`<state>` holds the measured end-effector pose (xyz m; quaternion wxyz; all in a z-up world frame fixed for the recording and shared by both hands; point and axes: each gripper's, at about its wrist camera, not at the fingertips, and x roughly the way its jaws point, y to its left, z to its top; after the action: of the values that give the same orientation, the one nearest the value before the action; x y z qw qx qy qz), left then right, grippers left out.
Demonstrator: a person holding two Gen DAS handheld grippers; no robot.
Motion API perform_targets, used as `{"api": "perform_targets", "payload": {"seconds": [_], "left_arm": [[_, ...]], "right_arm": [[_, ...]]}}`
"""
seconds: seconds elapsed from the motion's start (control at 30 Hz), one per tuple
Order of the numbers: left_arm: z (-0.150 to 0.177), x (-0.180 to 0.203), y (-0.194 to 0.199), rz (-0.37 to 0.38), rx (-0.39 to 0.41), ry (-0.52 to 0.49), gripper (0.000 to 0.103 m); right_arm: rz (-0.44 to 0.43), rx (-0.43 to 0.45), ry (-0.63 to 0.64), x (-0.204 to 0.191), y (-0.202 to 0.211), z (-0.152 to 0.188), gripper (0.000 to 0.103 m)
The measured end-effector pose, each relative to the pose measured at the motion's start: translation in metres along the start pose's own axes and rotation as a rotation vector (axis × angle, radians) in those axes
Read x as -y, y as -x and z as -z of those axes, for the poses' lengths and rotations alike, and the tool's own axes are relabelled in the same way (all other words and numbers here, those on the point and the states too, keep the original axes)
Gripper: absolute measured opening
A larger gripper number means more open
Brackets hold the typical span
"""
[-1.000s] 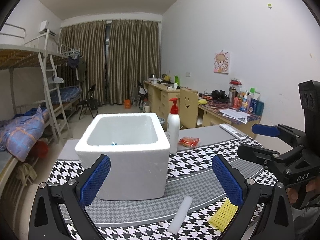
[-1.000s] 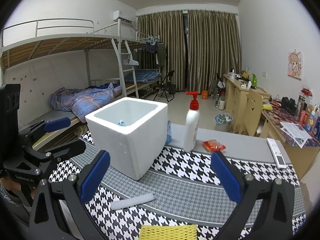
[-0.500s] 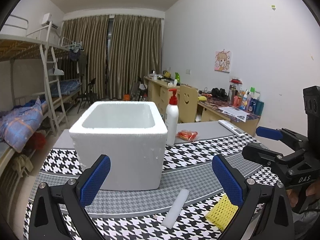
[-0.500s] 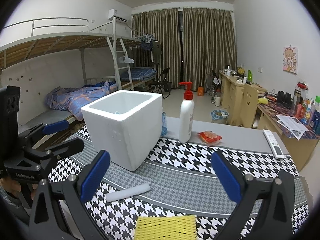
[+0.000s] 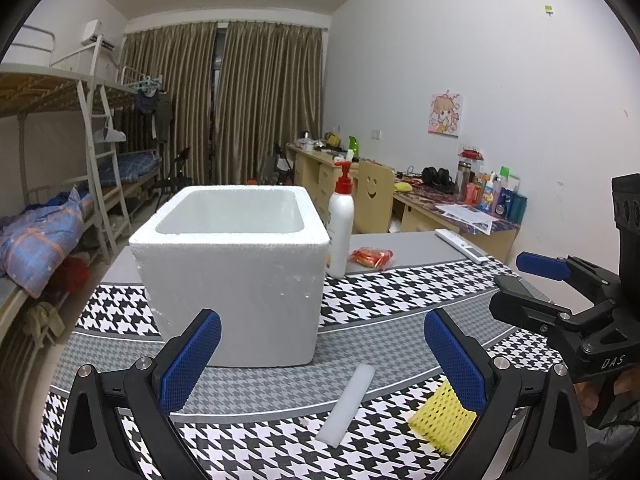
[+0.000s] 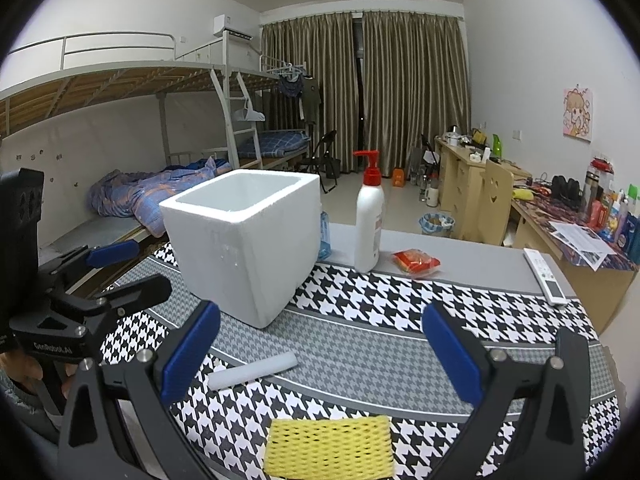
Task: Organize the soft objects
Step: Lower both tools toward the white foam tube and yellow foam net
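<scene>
Both soft items lie outside the foam box (image 5: 236, 272): white foam stick (image 6: 253, 370) and yellow foam net (image 6: 329, 445) on the near cloth. Left gripper (image 5: 320, 364) and right gripper (image 6: 320, 356) spread, empty (box interior unseen). Sorting apparently not begun.

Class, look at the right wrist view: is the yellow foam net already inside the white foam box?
No, the yellow foam net lies on the tablecloth near the camera, apart from the white foam box.
</scene>
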<state>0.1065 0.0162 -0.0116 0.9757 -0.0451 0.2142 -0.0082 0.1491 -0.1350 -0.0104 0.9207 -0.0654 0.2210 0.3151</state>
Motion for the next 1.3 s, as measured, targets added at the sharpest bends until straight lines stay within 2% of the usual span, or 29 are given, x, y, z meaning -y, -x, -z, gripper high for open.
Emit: {"api": "perform_targets", "payload": {"seconds": [0.8, 1.3], "left_arm": [[0.019, 0.011, -0.011, 0.047, -0.057, -0.027, 0.102], [0.042, 0.016, -0.029, 0.077, -0.143, -0.045, 0.102]], "right_arm": [[0.018, -0.054, -0.04, 0.007, -0.006, 0.023, 0.102], [0.027, -0.11, -0.064, 0.015, -0.011, 0.043, 0.102]]}}
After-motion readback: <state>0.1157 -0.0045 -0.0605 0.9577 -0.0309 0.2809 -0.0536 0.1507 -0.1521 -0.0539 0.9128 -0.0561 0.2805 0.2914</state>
